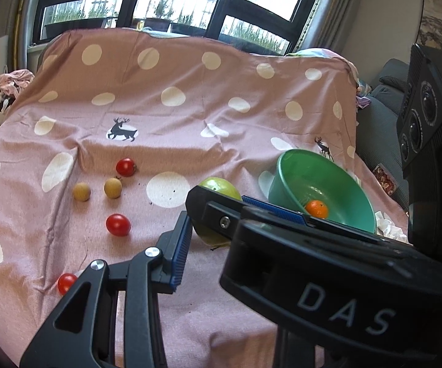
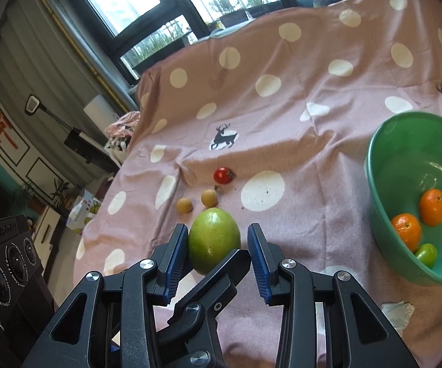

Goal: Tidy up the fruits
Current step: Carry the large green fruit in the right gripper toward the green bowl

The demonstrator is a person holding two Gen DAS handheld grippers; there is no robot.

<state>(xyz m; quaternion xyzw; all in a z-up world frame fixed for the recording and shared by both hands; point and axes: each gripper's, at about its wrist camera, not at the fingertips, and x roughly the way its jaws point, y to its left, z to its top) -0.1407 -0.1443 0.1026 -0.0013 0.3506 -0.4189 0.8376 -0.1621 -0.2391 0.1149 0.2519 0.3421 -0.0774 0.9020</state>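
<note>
A large green mango (image 2: pixel 214 239) lies on the pink spotted cloth (image 2: pixel 297 122). My right gripper (image 2: pixel 218 251) is open, with its blue-padded jaws on either side of the mango. My left gripper (image 1: pixel 218 214) is open beside the same mango (image 1: pixel 221 185), its right finger partly hidden behind the right gripper. A green bowl (image 2: pixel 383 165) at the right holds two oranges (image 2: pixel 406 230) and a small green fruit (image 2: pixel 426 254). The bowl (image 1: pixel 285 165) shows one orange (image 1: pixel 316 208) in the left wrist view. Three red tomatoes (image 1: pixel 118 224) and two tan longans (image 1: pixel 112 187) lie left of the mango.
A crumpled white tissue (image 2: pixel 397 311) lies on the cloth near the bowl. Windows with planters stand behind the table. A grey sofa (image 1: pixel 383 116) is to the right. The cloth's left edge drops off to a bag and floor clutter (image 2: pixel 119 135).
</note>
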